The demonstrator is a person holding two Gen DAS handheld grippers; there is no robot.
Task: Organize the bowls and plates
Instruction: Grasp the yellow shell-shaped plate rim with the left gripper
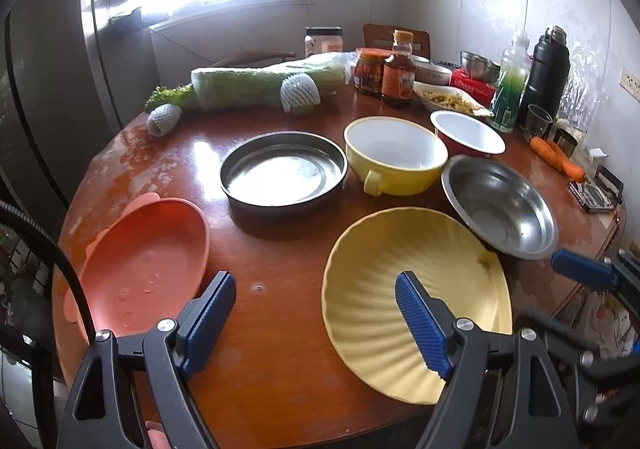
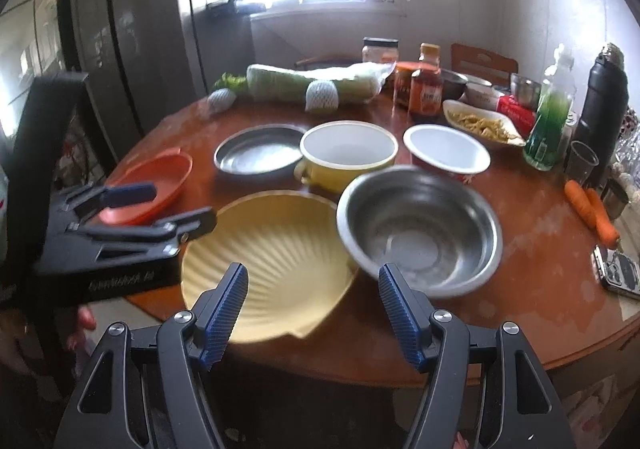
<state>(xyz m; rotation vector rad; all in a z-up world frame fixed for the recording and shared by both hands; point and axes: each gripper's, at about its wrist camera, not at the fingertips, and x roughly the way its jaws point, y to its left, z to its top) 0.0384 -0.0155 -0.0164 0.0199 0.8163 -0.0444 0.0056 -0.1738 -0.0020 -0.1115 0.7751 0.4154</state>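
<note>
A ribbed yellow plate (image 1: 400, 289) (image 2: 272, 249) lies at the near edge of the round wooden table (image 1: 280, 329). Left of it rests a pink plate (image 1: 148, 261) (image 2: 160, 177). Behind them stand a round steel pan (image 1: 284, 169) (image 2: 260, 149), a yellow bowl with a handle (image 1: 394, 157) (image 2: 348, 153), a red bowl with a white inside (image 1: 468, 131) (image 2: 446, 149) and a steel bowl (image 1: 500, 205) (image 2: 420, 225). My left gripper (image 1: 316, 281) (image 2: 176, 205) hangs open over bare table between the pink and yellow plates. My right gripper (image 2: 312, 273) is open above the yellow plate's near right rim, holding nothing.
The back of the table is crowded: wrapped cabbage (image 1: 264, 85), sauce jars (image 1: 396, 77), a dish of food (image 1: 452, 99), a green bottle (image 1: 510, 89), a black flask (image 1: 546, 73), carrots (image 1: 556, 159). A fridge (image 1: 48, 89) stands at the left.
</note>
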